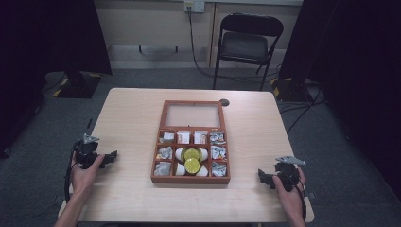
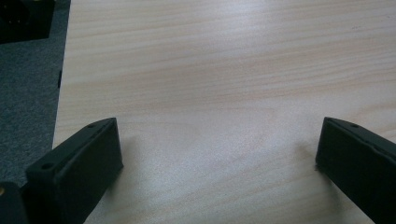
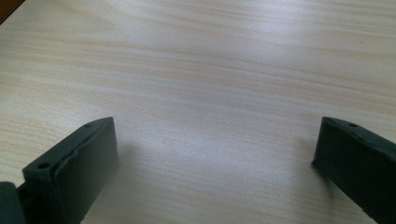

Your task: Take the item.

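Labels on the small packets in the wooden box (image 1: 190, 179) at frame centre stay unreadable to me, while my left gripper (image 1: 111, 157) and right gripper (image 1: 261, 176) flank it, both spread wide, grasping nothing.

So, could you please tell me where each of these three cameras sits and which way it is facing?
High view: above the person's side, looking forward and down on the table, the wooden box and a chair; forearms, left gripper and right gripper enter from below.
Left gripper view: rides the left gripper, looking along its wide-open jaws at bare tabletop.
Right gripper view: rides the right gripper, jaws likewise apart over bare tabletop.
Shared: both gripper views show the same pale wood-grain table.
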`<state>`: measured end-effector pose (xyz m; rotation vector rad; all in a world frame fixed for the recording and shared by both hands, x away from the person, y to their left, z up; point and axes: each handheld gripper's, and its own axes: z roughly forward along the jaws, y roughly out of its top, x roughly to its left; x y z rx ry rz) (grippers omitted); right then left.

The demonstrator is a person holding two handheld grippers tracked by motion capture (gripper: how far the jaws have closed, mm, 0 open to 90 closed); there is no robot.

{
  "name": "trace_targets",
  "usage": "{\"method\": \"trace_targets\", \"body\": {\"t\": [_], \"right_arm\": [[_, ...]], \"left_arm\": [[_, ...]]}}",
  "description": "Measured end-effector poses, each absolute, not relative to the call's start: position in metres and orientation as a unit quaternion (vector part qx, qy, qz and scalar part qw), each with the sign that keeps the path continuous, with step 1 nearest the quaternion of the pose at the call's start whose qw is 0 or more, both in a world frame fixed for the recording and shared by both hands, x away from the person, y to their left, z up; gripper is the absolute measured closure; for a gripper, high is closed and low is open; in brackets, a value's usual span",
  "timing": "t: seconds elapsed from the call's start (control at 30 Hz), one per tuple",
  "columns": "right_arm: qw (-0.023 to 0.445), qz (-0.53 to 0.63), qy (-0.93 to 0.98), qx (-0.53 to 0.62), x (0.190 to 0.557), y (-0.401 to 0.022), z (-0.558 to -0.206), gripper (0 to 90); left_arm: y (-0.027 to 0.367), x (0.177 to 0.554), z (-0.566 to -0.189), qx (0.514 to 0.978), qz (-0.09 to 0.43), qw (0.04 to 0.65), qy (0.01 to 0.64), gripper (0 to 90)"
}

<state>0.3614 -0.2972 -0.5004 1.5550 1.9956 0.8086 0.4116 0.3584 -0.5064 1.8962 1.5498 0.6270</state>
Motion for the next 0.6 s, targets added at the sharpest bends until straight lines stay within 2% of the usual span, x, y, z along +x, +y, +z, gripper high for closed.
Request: {"method": "trace_targets", "body": {"t": [0.17, 0.3, 0.4, 0.6], "right_arm": [[0.240, 0.296, 0.729, 0.568, 0.3614, -0.2973, -0.5004, 0.0], [0.240, 0.296, 0.729, 0.568, 0.3618, -0.2971, -0.5004, 0.0], [0.240, 0.296, 0.729, 0.569, 0.3622, -0.2969, -0.5004, 0.0], [0.240, 0.295, 0.729, 0.569, 0.3623, -0.2969, -0.5003, 0.0]], "left_arm": [[0.3589, 0.4108, -0.5056, 0.715, 0.235, 0.303, 0.585, 0.8], [0.3600, 0.4080, -0.5022, 0.710, 0.240, 0.306, 0.587, 18.2], [0.3596, 0.4075, -0.5017, 0.710, 0.230, 0.317, 0.586, 15.5], [0.3516, 0.4065, -0.4992, 0.722, 0.216, 0.319, 0.575, 17.1]]}}
